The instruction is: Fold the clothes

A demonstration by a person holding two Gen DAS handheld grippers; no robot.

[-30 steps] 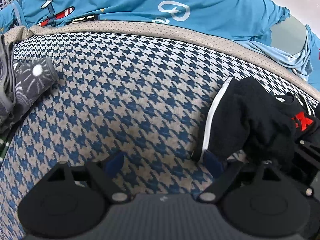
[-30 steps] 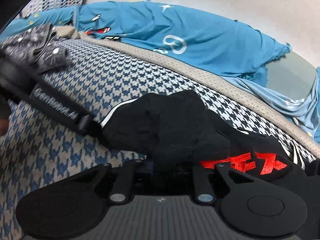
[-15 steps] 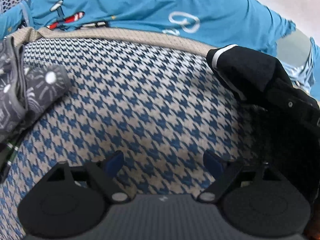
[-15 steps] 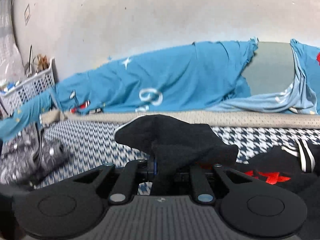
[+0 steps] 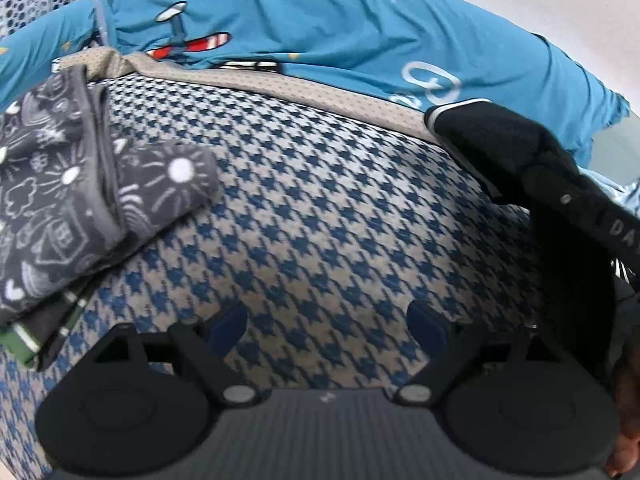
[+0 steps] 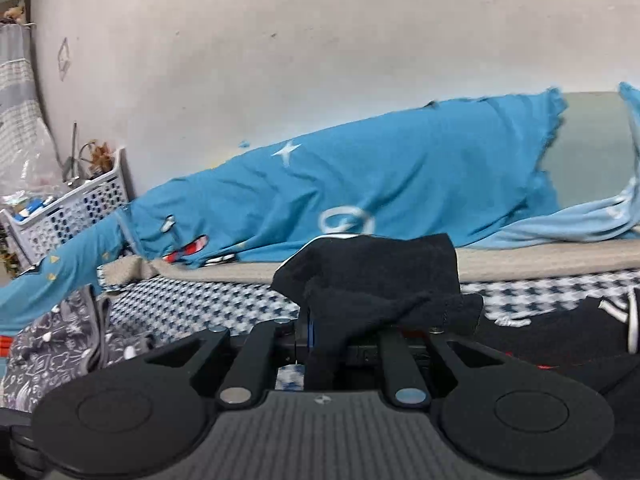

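While the right claw (image 6: pixel 316 332) is pinched tight on a corner of the black garment (image 6: pixel 372 276) and holds it up off the houndstooth bed cover (image 5: pixel 320 208), the left claw (image 5: pixel 326 324) hangs wide apart with nothing in it. The black garment looks not yet folded. Farther left, a grey patterned garment (image 5: pixel 60 200) lies folded. Behind, a blue sheet (image 6: pixel 400 176) lies bunched.

A home: houndstooth sofa (image 5: pixel 320 208), laundry basket (image 6: pixel 76 208), marked wall (image 6: pixel 280 60).
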